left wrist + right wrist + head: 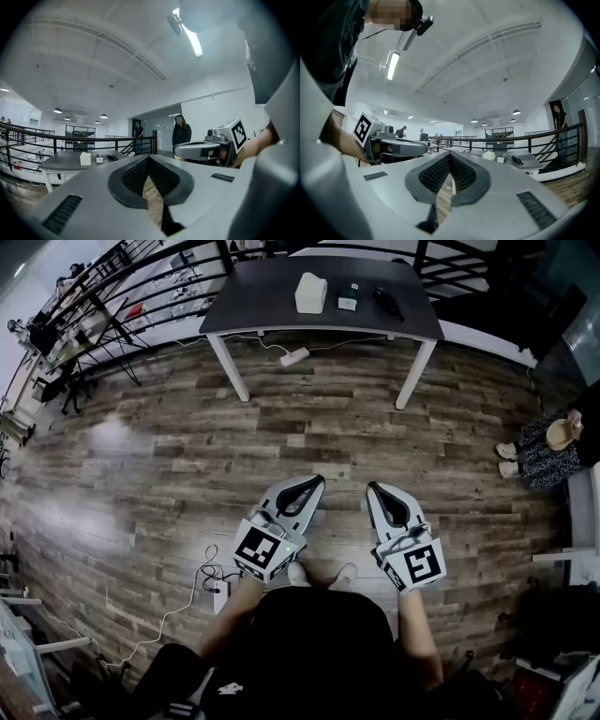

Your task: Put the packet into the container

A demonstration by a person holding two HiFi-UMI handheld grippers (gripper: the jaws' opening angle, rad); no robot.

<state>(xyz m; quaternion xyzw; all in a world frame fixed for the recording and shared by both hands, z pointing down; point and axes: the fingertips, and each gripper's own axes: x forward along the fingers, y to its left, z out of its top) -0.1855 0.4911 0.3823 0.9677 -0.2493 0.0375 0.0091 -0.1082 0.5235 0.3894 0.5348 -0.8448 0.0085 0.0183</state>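
A dark table point(272, 306) stands far ahead across the wooden floor. On it are a white boxy container point(310, 292), a small pale packet point(348, 298) to its right, and a black object point(387, 303) further right. The container point(85, 159) and packet point(100, 160) also show small in the left gripper view, and the same container point(489, 155) and packet point(501, 159) in the right gripper view. My left gripper point(315, 481) point(148, 158) and right gripper point(373, 487) point(450, 155) are held level, side by side near my body. Both are shut with nothing between the pads, far from the table.
A black railing point(141, 296) runs behind and left of the table. A power strip point(293, 357) lies under it, and cables point(211, 577) trail on the floor by my left side. A person point(539, 451) sits at the right; two people point(181, 131) stand by a doorway.
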